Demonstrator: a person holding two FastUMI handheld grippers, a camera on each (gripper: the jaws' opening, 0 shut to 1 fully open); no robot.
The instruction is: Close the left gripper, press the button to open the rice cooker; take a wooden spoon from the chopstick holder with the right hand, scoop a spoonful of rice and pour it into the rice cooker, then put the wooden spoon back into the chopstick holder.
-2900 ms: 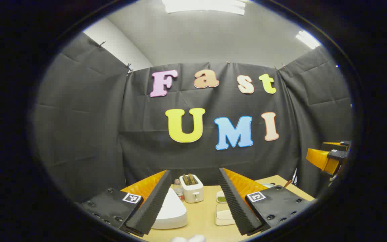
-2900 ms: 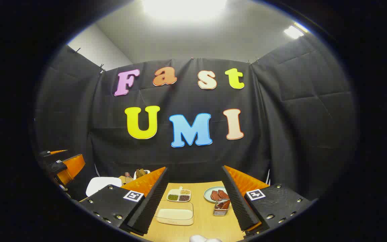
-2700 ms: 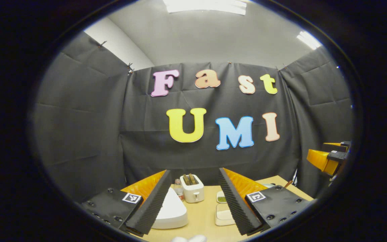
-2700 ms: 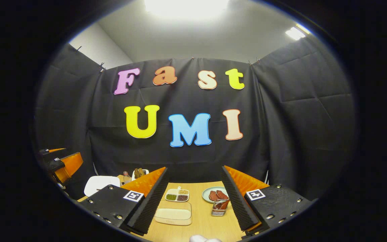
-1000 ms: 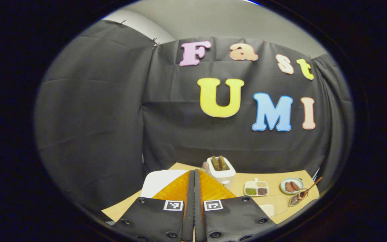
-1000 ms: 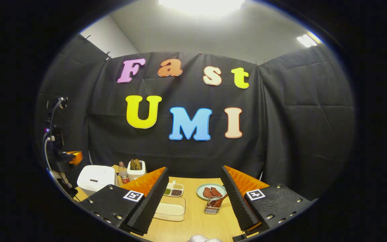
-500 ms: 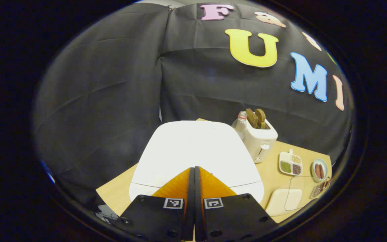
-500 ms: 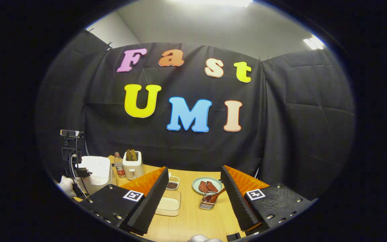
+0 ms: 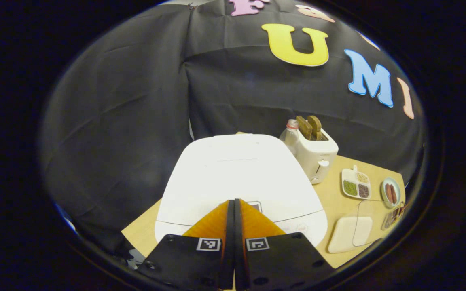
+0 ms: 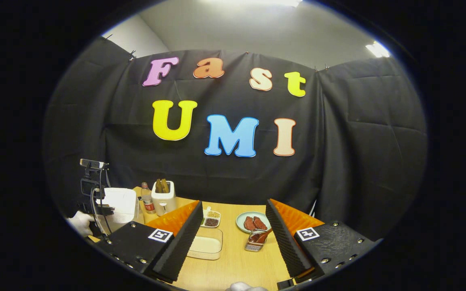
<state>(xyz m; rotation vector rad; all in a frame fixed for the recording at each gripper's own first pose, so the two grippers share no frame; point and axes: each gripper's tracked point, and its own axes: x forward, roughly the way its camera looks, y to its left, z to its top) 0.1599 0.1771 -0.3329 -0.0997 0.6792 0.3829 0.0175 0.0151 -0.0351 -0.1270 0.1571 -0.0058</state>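
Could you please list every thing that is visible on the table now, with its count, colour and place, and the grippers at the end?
rice cooker: one, white, lid down, left end of the table
bottle: one, clear with a red cap, between the rice cooker and the toaster
toaster: one, white, two brown slices in its slots, right of the rice cooker
divided dish: one, white, four compartments of green, pale and dark grains
plate: one, pale green, two reddish-brown pieces on it
rice box: one, clear, white rice inside, near table edge
chopstick holder: one, metal, lying in front of the plate
wooden spoon: one, brown, resting in the chopstick holder
left gripper: fingers together, tips over the rice cooker's front
right gripper: fingers apart, above the table
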